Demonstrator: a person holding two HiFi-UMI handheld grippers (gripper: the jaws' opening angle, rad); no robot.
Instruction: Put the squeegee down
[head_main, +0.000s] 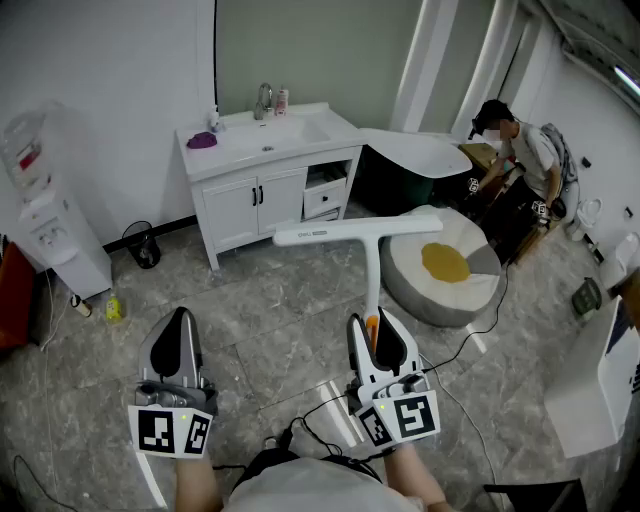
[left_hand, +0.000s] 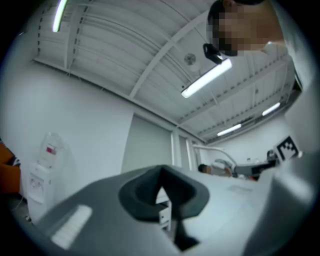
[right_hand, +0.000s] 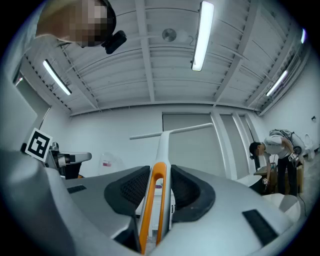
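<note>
Supervisor: Progress on the squeegee (head_main: 372, 262)?

Operator: None to show yet. I have it in my right gripper (head_main: 378, 335), jaws clamped on the orange-and-white handle. The shaft points up and away from me with the blade crosswise at the top. It hangs in the air above the floor (head_main: 250, 300), and no part of it touches the tiles. So the whole job is left: lower it, lay it down, let go.

Supervisor: And your left?

Operator: My left gripper (head_main: 181, 322) is raised beside the right one, jaws together, nothing between them.

Supervisor: What's around you?

Operator: Ahead, a white vanity cabinet (head_main: 262, 195) with a sink stands against the far wall. A water dispenser (head_main: 50, 225) is at the left wall, and a bathtub (head_main: 425, 152) lies past the vanity's right end. A round grey cushion (head_main: 430, 300) with a yellow patch sits on the floor just beyond the blade. A person (head_main: 520, 150) bends over something by the right wall, well apart from me.

Supervisor: Anything in the way?

Operator: Cables (head_main: 497, 295) trail over the tiles by the cushion and near my feet, and I'd rather not lay the blade on them. The tiles toward the vanity look like the better spot.
</note>
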